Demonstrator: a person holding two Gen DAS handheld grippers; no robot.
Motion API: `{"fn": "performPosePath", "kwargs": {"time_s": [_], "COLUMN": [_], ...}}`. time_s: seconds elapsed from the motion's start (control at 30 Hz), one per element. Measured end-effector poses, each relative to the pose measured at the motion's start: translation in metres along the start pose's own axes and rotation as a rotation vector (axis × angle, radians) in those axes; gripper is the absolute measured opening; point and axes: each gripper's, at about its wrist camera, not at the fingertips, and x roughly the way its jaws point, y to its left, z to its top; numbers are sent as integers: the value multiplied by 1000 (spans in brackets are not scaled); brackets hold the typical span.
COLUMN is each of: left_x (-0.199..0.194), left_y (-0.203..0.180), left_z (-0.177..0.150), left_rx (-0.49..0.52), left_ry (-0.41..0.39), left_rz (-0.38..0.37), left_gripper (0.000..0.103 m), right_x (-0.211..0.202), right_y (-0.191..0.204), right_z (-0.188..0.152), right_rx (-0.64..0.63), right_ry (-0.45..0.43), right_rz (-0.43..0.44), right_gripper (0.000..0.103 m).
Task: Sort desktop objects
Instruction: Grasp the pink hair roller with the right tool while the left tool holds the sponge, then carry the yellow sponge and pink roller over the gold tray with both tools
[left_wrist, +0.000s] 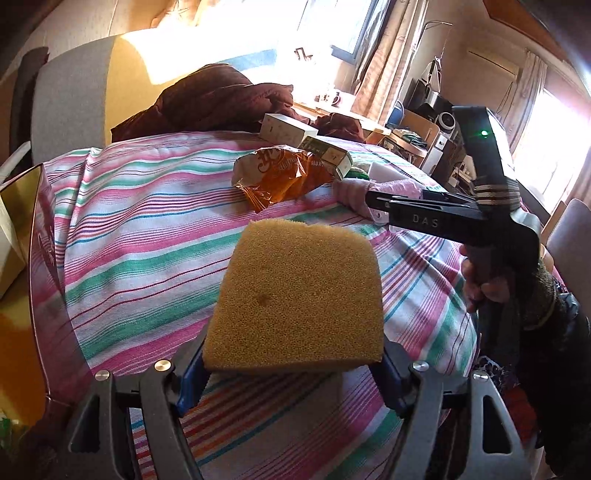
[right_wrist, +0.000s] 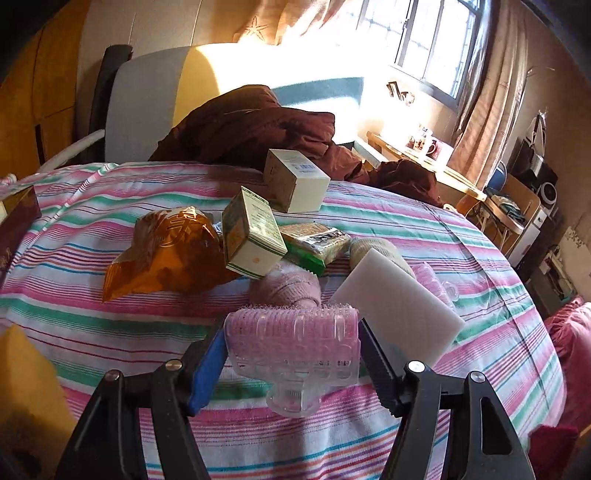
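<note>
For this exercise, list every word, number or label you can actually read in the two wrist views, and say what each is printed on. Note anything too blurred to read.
"DAS": raised letters on the black body of the right claw, seen from the left wrist view.
Orange snack bag: large gold script, too warped to read.
Green-and-white carton: fine print, too small.
White box: blue barcode-like patch, unreadable.
Green packet: dark printing, blurred.
Dark red box: faint lettering, unreadable.

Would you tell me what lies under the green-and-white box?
The green-and-white box leans tilted on a pink sock, beside the orange bag. Whatever lies deeper under it is hidden.
</note>
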Motion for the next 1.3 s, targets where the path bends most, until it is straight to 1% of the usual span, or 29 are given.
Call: {"fn": "performPosePath", "kwargs": {"time_s": [0.17, 0.33, 0.4, 0.47, 0.5, 0.53, 0.57, 0.6, 0.63, 0.7, 0.73, 0.77, 0.8, 1.0, 1.03, 1.1, 1.17, 1.23, 1.3], "left_x": [-4, -19, -25, -30, -32, -34, -35, -37, -38, -41, -42, -44, -45, -54, -55, -58, -63, -69, -75], "left_y": [1, -3, -6, -8, -9, -10, -11, -11, -11, -11, -11, -11, -10, -4, -3, -3, -3, -3, -3], "left_z": [-1, -3, -3, -3, -3, -4, -4, -4, -4, -4, -4, -4, -4, -5, -5, -5, -4, -4, -3], "left_rx": [-4, 5, 10, 15, 19, 23, 25, 27, 27, 28, 29, 28, 25, 5, 2, -2, 5, 3, 2], "left_ry": [-17, -52, -64, -74, -78, -81, -84, -87, -90, -95, -99, -102, -104, -112, -113, -118, -131, -143, -156], "left_rz": [17, 27, 30, 33, 35, 37, 39, 41, 43, 47, 50, 52, 54, 66, 68, 68, 74, 75, 79], "left_gripper": [76, 75, 75, 75, 75, 75, 75, 75, 75, 75, 75, 75, 75, 75, 75, 75, 75, 75, 75], "right_x": [-26, -56, -68, -79, -81, -83, -86, -88, -90, -93, -95, -97, -97, -86, -85, -83, -86, -92, -97], "right_y": [-7, -11, -14, -23, -26, -29, -28, -26, -26, -33, -35, -34, -34, -37, -37, -42, -42, -35, -32], "right_z": [-15, -29, -30, -29, -28, -26, -25, -23, -22, -22, -22, -22, -22, -24, -24, -27, -26, -22, -20], "right_rx": [68, 117, 154, 225, 257, 278, 271, 242, 246, 308, 313, 300, 296, 319, 322, 397, 416, 364, 353], "right_ry": [-9, -57, -90, -118, -124, -128, -133, -137, -140, -145, -148, -150, -146, -89, -86, -89, -105, -118, -130], "right_rz": [62, 124, 182, 293, 336, 360, 336, 275, 275, 368, 369, 335, 322, 336, 343, 495, 531, 473, 491], "right_gripper": [70, 70, 70, 70, 70, 70, 70, 70, 70, 70, 70, 70, 70, 70, 70, 70, 70, 70, 70]}}
